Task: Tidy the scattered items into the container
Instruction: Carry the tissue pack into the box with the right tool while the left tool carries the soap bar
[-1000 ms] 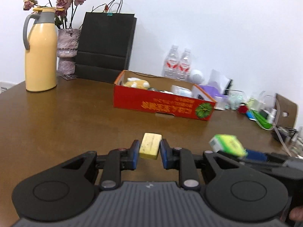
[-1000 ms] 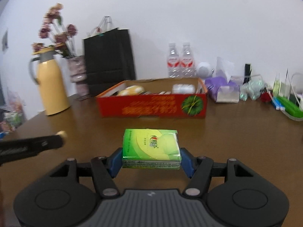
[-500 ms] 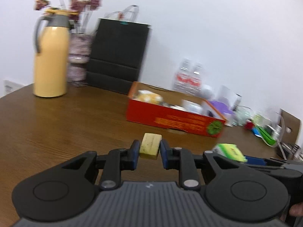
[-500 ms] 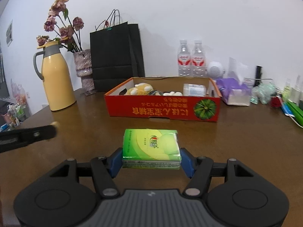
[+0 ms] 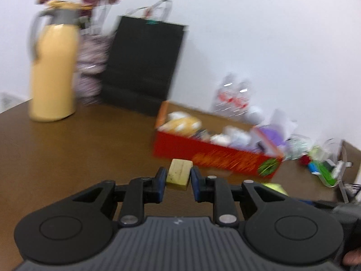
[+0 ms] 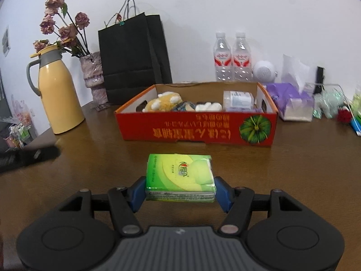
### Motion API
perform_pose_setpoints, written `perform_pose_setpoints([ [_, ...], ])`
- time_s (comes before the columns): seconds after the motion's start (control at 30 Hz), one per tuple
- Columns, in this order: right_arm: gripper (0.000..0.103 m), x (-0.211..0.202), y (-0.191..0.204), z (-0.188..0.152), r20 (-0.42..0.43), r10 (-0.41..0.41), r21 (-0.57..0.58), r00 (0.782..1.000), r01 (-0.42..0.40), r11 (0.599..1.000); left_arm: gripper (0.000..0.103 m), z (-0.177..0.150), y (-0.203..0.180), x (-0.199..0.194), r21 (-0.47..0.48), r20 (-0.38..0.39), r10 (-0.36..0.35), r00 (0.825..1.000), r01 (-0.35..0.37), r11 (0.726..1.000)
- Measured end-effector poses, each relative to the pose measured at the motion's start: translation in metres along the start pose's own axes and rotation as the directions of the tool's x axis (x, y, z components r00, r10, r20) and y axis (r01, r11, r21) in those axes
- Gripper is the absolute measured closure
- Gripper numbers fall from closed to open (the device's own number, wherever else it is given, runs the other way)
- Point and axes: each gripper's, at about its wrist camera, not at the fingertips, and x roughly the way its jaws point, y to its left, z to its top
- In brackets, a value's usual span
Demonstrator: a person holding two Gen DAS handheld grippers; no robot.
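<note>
Both hand-held grippers tilt slightly downward, loaded.
Left hand-held gripper (image 5: 179, 176) pinches a yellow block (image 5: 179, 174); right hand-held gripper (image 6: 179, 187) clamps a green tissue pack (image 6: 179, 176), red box (image 6: 196, 131) above at frame centre.

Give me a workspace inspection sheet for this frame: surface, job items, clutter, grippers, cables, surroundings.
Surface: brown wooden table, no spills seen.
Job's things: red cardboard box open, holding a plush toy and small packs; green tissue pack and yellow block not yet in it.
Clutter: yellow jug, flower vase, black paper bag, two water bottles, purple tissue pack, small oddments at far right.
Grippers: left gripper shut on the yellow block; right gripper shut on the green tissue pack.
Cables: nothing seen.
Surroundings: white wall.
</note>
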Motion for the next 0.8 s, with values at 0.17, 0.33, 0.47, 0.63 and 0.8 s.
perform_pose_setpoints([
  [0.17,0.041,0.001,-0.019,0.088,0.078,0.013,-0.037,0.997,-0.01,0.999,0.079,0.086,-0.021,0.094,0.004,-0.109,-0.187,0.976,0.189,0.982],
  [0.33,0.041,0.077,-0.052,0.179,-0.062,-0.022,0.008,0.998,0.022,1.0,0.079,0.121,-0.038,0.231,0.045,-0.28,-0.063,0.958,0.079,0.996],
  [0.47,0.041,0.162,-0.075,0.198,-0.238,-0.134,-0.014,0.962,0.135,0.991,0.08,0.112,-0.03,0.3,-0.008,-0.407,-0.047,0.912,0.048,0.999],
  [0.63,0.039,0.236,-0.108,0.194,-0.365,-0.14,0.057,0.921,0.172,0.983,0.062,0.12,-0.032,0.342,-0.06,-0.358,-0.058,0.932,0.039,0.997],
  [0.8,0.022,0.237,-0.122,0.194,-0.396,-0.093,0.118,0.913,0.152,0.981,0.03,0.132,-0.031,0.321,0.033,-0.322,-0.024,0.946,0.036,0.999],
])
